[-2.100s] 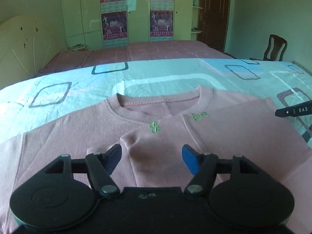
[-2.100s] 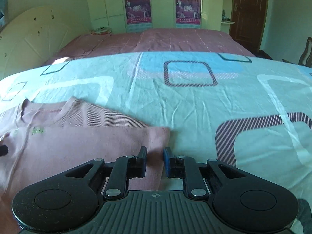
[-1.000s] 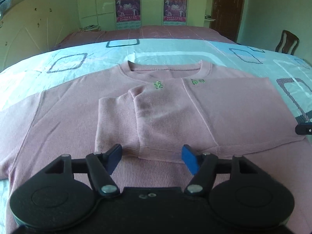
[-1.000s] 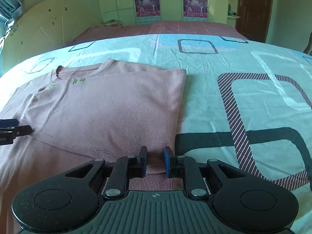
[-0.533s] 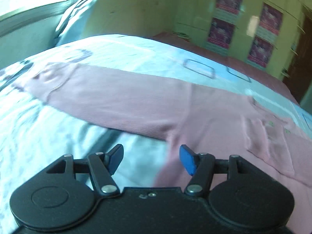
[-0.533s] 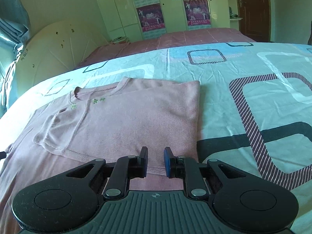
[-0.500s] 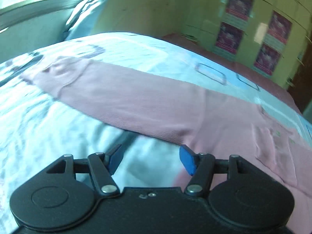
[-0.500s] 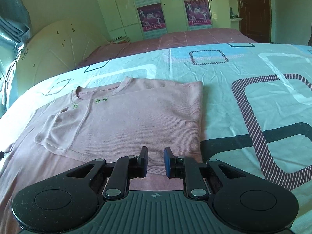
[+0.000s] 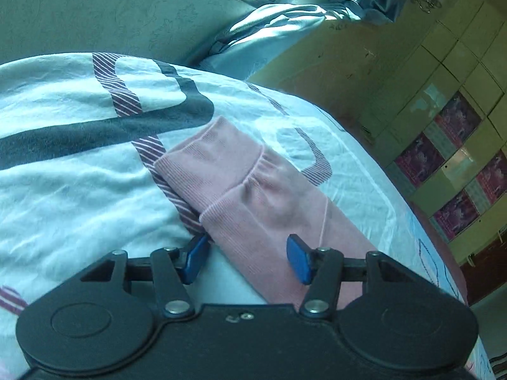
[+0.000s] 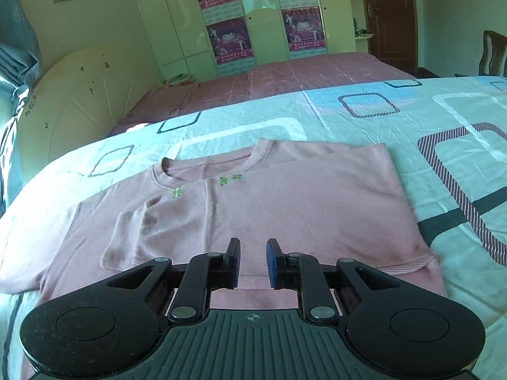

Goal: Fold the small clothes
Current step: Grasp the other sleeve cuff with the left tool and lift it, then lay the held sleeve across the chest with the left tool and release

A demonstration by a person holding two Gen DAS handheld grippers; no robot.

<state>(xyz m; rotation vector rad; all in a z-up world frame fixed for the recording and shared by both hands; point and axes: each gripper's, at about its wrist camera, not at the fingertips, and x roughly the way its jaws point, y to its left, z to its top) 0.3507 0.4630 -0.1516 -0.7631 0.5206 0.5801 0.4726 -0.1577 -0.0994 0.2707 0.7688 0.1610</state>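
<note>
Left wrist view: hovering over the far-left sleeve [image 9: 253, 196] of the pink sweater, lying stretched out flat on the patterned bedsheet [image 9: 63, 196]. Left gripper [image 9: 247, 258] standing wide open, holding nothing, its left blue pad at the sleeve's near edge and the right pad over the knit. Ribbed cuff [image 9: 206, 161] pointing away toward the curtain [image 9: 285, 22], a seam ridge bunching just behind it. Possibly brushing the cloth already; hard to tell at this tilted angle.

Right wrist view: looking across the body of the pink sweater [image 10: 285, 209], spread on the sheet with its right side and sleeve folded in over the chest, neckline [image 10: 215, 164] at the far side. Right gripper [image 10: 253, 262] parted only narrowly, gripping nothing, hanging above the near hem. Second bed [image 10: 269, 85] and wardrobe [image 10: 240, 15] far behind.

Handling, as a judgement: looking soft, light, limp ribbed knit, not fragile, likely sagging and dragging rather than keeping shape once lifted. Best pinching at the thicker cuff or just behind it, taking both layers, then carrying low across the chest to match the folded side. Gripping a single layer or mid-sleeve risking a twisted, wrinkled fold.
</note>
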